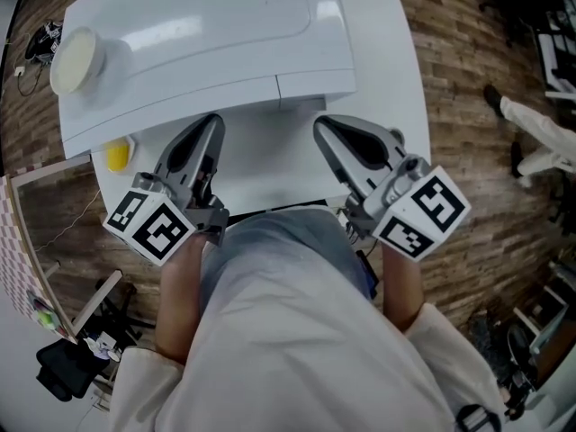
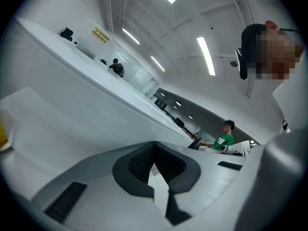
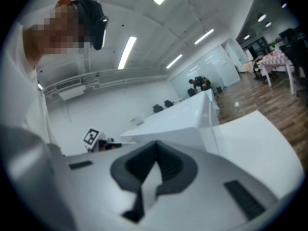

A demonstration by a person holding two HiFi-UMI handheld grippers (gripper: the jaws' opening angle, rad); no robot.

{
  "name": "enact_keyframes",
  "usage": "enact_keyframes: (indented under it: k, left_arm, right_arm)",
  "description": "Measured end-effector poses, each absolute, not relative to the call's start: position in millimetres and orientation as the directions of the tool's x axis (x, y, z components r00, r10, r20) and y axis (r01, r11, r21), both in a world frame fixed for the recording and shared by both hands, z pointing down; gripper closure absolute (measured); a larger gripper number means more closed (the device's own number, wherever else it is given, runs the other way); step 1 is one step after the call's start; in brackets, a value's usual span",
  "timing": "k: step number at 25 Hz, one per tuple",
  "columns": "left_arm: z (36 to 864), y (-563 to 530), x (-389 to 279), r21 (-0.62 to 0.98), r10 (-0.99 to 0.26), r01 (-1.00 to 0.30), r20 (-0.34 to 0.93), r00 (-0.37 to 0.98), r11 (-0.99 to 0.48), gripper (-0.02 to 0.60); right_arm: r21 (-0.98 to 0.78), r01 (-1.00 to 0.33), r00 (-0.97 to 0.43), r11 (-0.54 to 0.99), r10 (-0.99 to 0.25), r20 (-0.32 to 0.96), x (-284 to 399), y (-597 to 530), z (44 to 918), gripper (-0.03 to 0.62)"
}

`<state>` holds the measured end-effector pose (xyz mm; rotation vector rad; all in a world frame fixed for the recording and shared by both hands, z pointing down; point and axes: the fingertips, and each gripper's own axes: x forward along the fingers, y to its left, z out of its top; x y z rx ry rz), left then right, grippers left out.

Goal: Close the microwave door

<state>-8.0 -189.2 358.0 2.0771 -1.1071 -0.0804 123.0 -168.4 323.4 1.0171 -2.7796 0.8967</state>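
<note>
While jaws meet: left hand-held gripper (image 1: 213, 126) | right hand-held gripper (image 1: 322, 130) | before microwave (image 1: 207, 34)

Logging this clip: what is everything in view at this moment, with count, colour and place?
microwave: one, white, on the table ahead of both grippers.
table: one, white, under the microwave.
round disc: one, cream, on the microwave's top, left end.
yellow object: one, on the table by the microwave's left front corner; too small to identify.
floor: brown wood pattern, all around the table.
bystander's leg: one, in white, far right.
seated person: one, green shirt, far background.
left gripper: one, grey, jaws together, nothing held.
right gripper: one, grey, jaws together, nothing held.
</note>
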Motion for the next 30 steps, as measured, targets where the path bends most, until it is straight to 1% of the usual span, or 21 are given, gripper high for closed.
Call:
enact_keyframes:
  k: [6, 10, 19, 30]
  left_arm:
    - [350.9, -187.0, -10.0, 0.672, -0.740, -0.654, 0.231, 0.631, -0.348, 0.566]
    - [339.8, -184.5, -9.4, 0.670, -0.741, -0.636, 0.188, 0.644, -0.383, 0.566]
    - [335.6, -142.6, -33.0, 0.684, -0.714, -0.609, 0.182, 0.676, -0.403, 0.566]
    - [323.7, -97.1, -53.6, 0.681, -0.683, -0.582, 0.163, 0.712, -0.444, 0.566]
  right_arm:
    - [-0.505, -0.611, -0.777, 0.609, -0.582, 0.239, 115.9, -160.2, 326.8, 0.572]
    - [-0.496, -0.642, -0.750, 0.585, -0.615, 0.245, 115.2, -154.4, 324.3, 0.572]
    - [-0.439, -0.717, -0.681, 0.542, -0.679, 0.274, 100.3, -114.6, 315.5, 0.572]
    - [-0.398, -0.759, -0.633, 0.515, -0.728, 0.265, 73.4, -57.1, 299.8, 0.572]
